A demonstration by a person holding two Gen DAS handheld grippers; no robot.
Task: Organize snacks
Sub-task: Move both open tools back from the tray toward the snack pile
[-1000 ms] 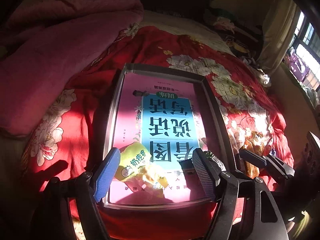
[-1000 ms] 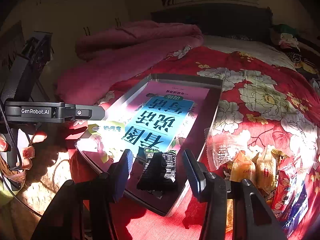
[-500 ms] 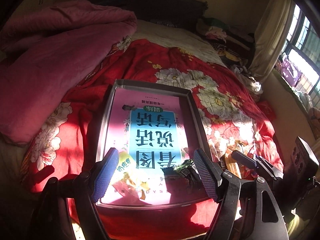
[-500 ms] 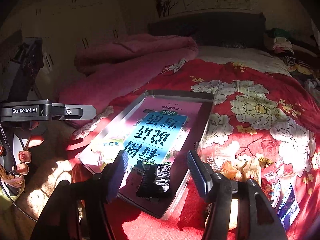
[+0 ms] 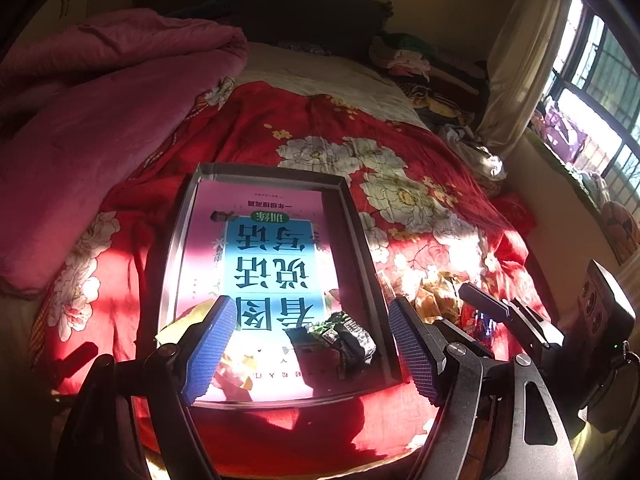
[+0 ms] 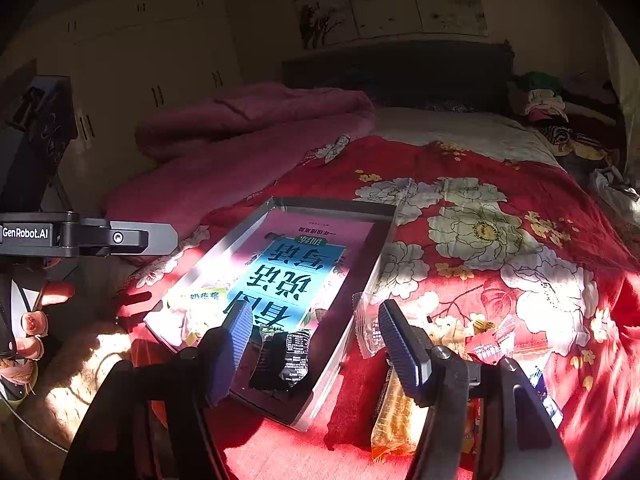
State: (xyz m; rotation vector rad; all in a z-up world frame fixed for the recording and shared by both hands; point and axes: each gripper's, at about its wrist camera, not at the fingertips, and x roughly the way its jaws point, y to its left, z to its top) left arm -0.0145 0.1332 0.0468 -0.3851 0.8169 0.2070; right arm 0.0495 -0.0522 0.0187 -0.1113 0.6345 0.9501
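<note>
with the dark snack packet (image 6: 285, 360) lying in the tray (image 6: 332, 204) at lower centre, both the right gripper (image 6: 316, 344), whose jaws have just been opening, and the left gripper (image 5: 312, 348) stand spread and empty, so lift clear before reaching the loose snack pile (image 6: 492, 344) at lower right.

Right tool (image 6: 314, 344) (jaws just widening) above black snack packet (image 6: 286, 358).

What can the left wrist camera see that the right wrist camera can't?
Only the left wrist view shows the window and curtain. Only the right wrist view shows the cupboard doors, the wall painting and the person's hand gripping the left gripper. Both show the metal tray holding a book, the black snack packet, the yellow snack packet and the red floral quilt.
</note>
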